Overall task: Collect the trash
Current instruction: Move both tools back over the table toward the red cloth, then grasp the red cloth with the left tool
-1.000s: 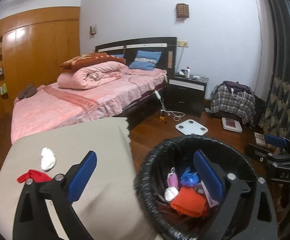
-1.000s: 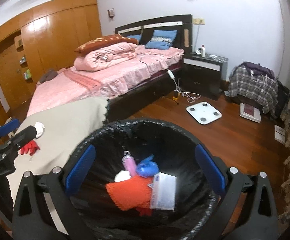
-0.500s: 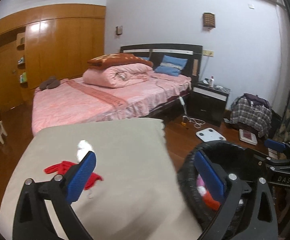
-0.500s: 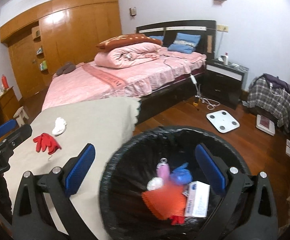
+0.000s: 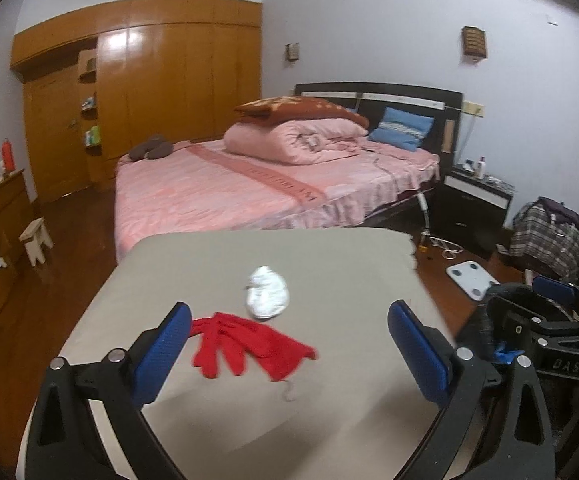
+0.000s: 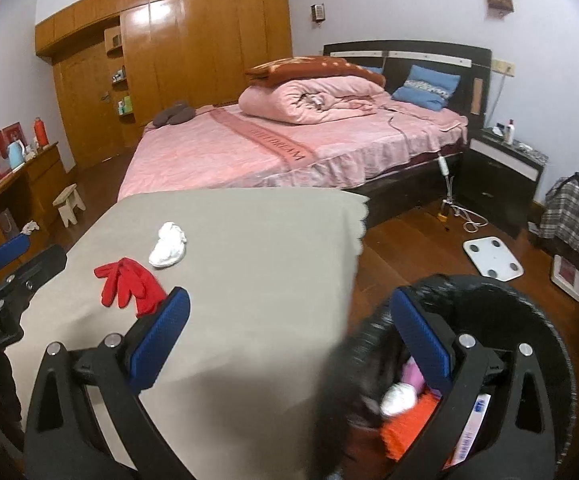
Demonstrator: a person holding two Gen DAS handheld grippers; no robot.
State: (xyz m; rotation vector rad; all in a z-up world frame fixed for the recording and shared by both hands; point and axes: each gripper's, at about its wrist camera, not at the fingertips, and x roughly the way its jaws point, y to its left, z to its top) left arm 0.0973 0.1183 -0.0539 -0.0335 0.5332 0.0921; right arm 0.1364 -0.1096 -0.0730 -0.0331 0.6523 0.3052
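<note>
A red glove (image 5: 245, 344) and a crumpled white sock (image 5: 267, 293) lie on the beige-covered table (image 5: 329, 256). They also show in the right wrist view, the glove (image 6: 127, 280) and the sock (image 6: 167, 245). My left gripper (image 5: 289, 354) is open and empty, just above and in front of the glove. My right gripper (image 6: 289, 336) is open and empty, between the table edge and the black-lined trash bin (image 6: 529, 300). The bin holds an orange cloth (image 6: 409, 432), a white wad and a small box.
A pink bed (image 5: 249, 188) stands behind the table, with a black nightstand (image 5: 477, 204) to its right. A white scale (image 6: 491, 262) lies on the wooden floor. A wooden wardrobe (image 5: 149, 80), a desk and a small stool (image 5: 35, 238) stand at the left.
Both grippers have swung left, from over the trash bin towards the table. The glove and sock now sit centred before my left gripper. The bin has slid to the right edge.
</note>
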